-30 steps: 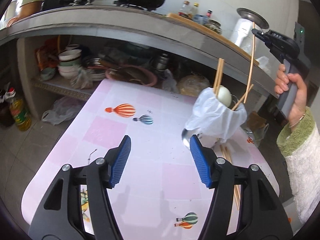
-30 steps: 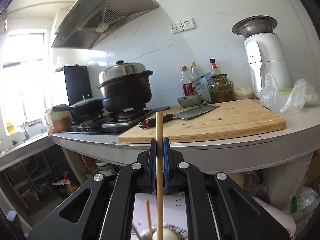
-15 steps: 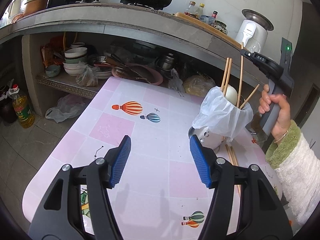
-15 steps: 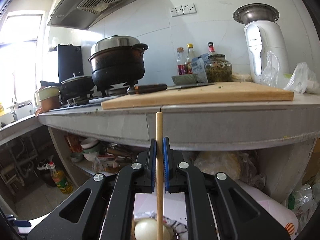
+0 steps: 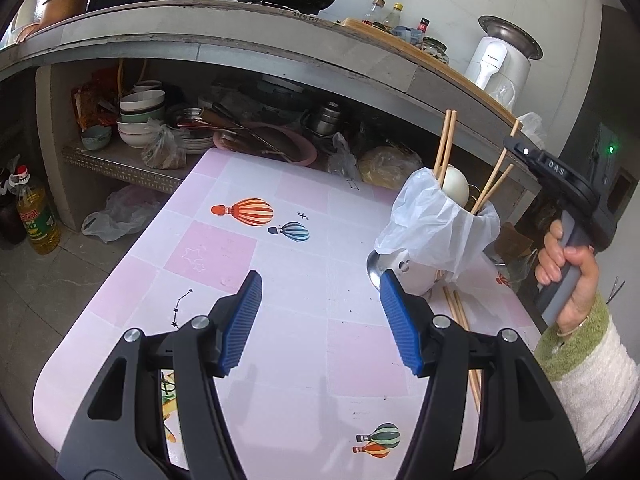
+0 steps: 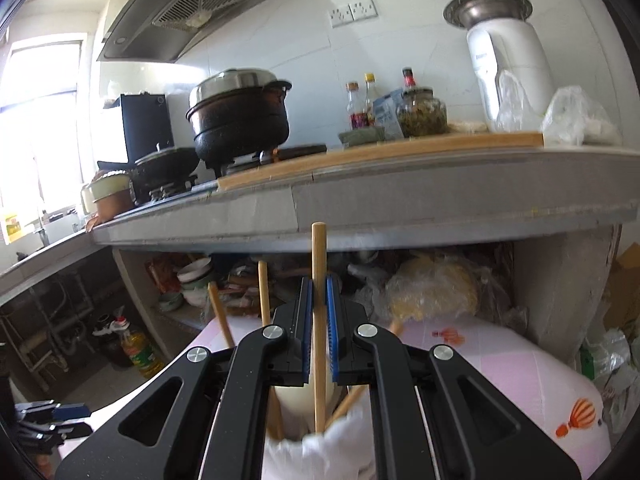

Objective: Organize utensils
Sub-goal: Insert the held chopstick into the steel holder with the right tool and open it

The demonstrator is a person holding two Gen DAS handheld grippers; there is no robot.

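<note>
1 chopstick is clenched upright in the right gripper, its tip inside the bag-lined utensil holder on the counter; release is best made only once seated. The left gripper is held released

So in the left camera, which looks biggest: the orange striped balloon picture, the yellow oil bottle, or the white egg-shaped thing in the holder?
1. Yellow oil bottle
2. Orange striped balloon picture
3. White egg-shaped thing

The bottle and the balloon look close; fisheye bending makes that unsure.
</note>
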